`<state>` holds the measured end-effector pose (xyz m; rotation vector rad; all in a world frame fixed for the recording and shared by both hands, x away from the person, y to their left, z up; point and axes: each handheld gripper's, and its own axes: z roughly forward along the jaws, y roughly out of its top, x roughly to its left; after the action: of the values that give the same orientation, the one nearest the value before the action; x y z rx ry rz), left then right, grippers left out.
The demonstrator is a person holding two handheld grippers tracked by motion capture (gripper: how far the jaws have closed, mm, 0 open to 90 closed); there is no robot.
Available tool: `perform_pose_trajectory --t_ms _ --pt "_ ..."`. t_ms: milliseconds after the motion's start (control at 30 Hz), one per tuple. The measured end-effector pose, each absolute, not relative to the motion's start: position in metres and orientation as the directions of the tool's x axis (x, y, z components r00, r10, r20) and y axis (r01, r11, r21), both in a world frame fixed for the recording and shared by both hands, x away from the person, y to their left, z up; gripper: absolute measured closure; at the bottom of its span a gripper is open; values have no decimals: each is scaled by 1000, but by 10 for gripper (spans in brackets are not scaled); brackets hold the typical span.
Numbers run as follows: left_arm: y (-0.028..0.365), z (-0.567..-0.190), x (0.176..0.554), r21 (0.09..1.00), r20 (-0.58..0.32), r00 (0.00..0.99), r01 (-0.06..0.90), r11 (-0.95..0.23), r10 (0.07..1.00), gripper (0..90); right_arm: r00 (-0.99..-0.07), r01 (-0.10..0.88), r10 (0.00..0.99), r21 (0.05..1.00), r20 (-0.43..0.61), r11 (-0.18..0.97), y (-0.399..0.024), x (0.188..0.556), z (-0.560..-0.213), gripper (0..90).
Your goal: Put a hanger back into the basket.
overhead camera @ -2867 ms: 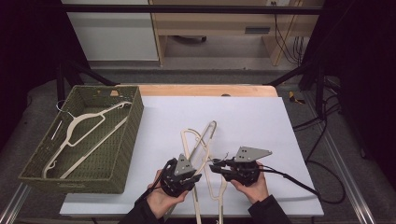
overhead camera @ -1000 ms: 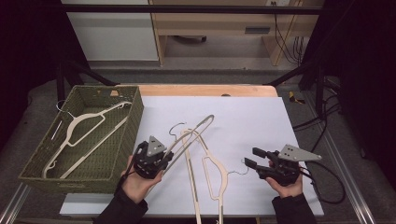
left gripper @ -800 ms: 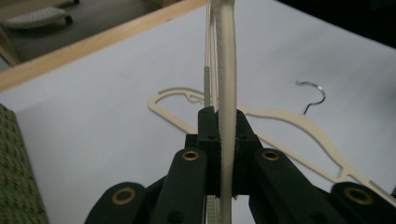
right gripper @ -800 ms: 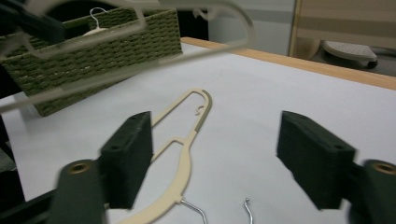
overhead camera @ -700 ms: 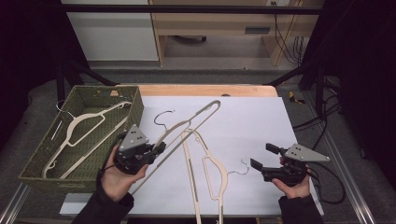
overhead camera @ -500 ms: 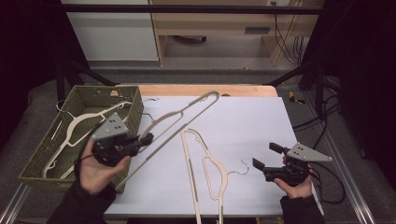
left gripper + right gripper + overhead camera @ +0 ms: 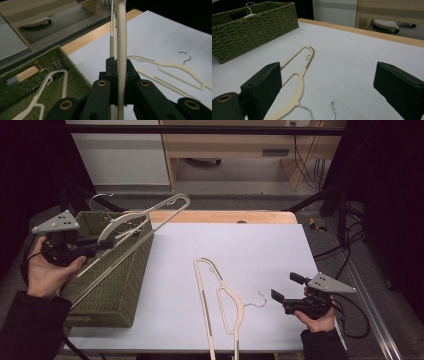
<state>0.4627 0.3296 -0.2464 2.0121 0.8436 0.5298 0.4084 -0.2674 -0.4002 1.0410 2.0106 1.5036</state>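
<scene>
I am working over the white worktop (image 7: pixel 240 250), and the green wicker basket (image 7: pixel 117 285) is sitting at its left edge with one hanger already lying inside. My left tool (image 7: pixel 97 244) is clenching a cream hanger (image 7: pixel 145 217) by its bar and holding it in the air above the basket, so I judge the drop-in step is in hand; next I am needing to lower and release it. My right tool (image 7: pixel 282 290) is hovering released, its jaws having just been opening with nothing between them, beside the second hanger (image 7: pixel 220 302) lying flat on the worktop.
</scene>
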Motion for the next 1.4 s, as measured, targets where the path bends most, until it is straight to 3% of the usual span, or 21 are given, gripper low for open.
perform_pose_trajectory --t_ms 467,767,1067,1400 --pt "410 -289 493 812 18 605 456 -365 796 855 -631 316 769 938 97 141 -266 409 -402 86" --pt "427 -301 497 793 14 604 478 -377 797 855 -631 318 769 938 98 142 -267 409 -402 86" --pt "448 -320 496 798 -25 546 515 -312 837 856 -632 323 769 935 101 143 -267 409 -402 87" --pt "442 -356 503 749 -102 518 601 -277 849 847 -632 323 768 935 101 143 -267 409 -402 88"
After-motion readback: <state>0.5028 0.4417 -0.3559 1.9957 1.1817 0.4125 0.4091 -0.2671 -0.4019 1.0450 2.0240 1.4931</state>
